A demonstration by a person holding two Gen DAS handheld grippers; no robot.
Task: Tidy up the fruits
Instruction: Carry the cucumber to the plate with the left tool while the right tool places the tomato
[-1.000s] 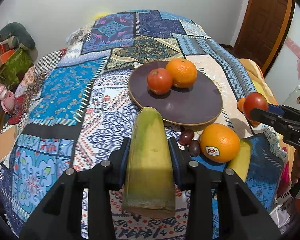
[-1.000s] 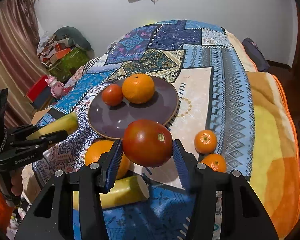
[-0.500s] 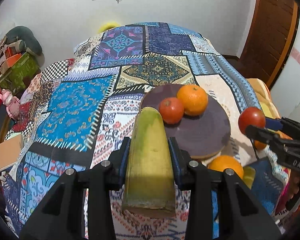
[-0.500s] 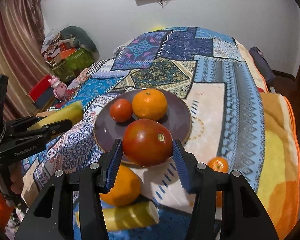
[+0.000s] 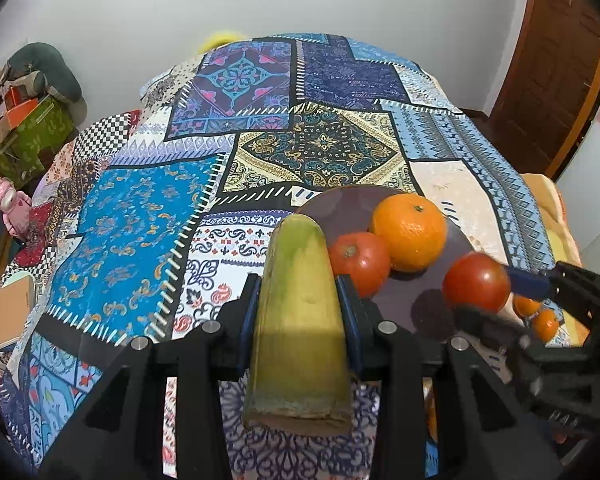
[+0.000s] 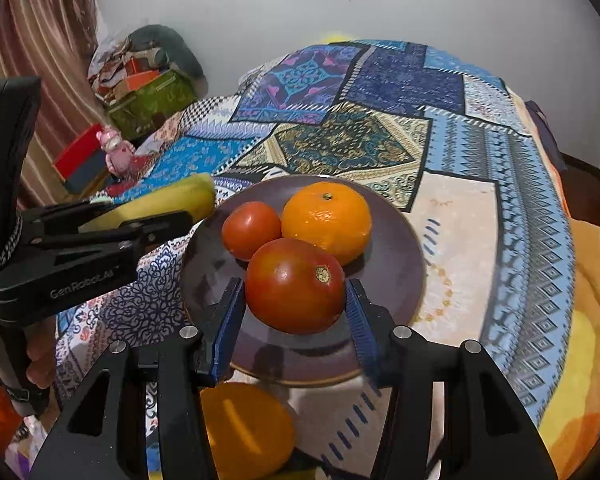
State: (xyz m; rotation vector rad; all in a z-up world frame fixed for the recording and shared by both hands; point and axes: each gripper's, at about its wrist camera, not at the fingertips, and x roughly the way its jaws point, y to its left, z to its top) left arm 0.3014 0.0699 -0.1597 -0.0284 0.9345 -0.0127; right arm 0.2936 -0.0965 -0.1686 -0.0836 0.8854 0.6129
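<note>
Left wrist view: the left tool [image 5: 300,308] is clamped on a yellow-green banana piece [image 5: 298,320], its cut end toward the camera, held above the patchwork bedspread [image 5: 140,220]. At two o'clock from the banana lies a dark round plate [image 5: 340,204] carrying one small tomato [image 5: 358,262] and one large orange [image 5: 409,232], touching each other. At three o'clock the right tool [image 5: 484,292] comes in from the side, gripping a second, larger tomato [image 5: 476,288] over the near part of the plate. Two small mandarins [image 5: 538,316] lie on the bed beyond it, off the plate.

Right wrist view: the right tool [image 6: 294,304] is closed on the larger tomato [image 6: 295,285], which hangs over the plate [image 6: 400,264] just in front of the small tomato [image 6: 251,230] and the orange [image 6: 327,222]. Whether it touches the plate cannot be told. At nine o'clock the left tool [image 6: 152,216] holds the banana piece [image 6: 172,200] near the plate's edge. At six o'clock, under the tool, a second orange [image 6: 246,428] sits on the bed, off the plate.

Progress, as a judgement: two fruits are on the plate, two are in the tools about to join them, and at least one orange and two mandarins are left to gather. Visible count: two tomatoes, two oranges, two mandarins, one banana piece, one plate.
</note>
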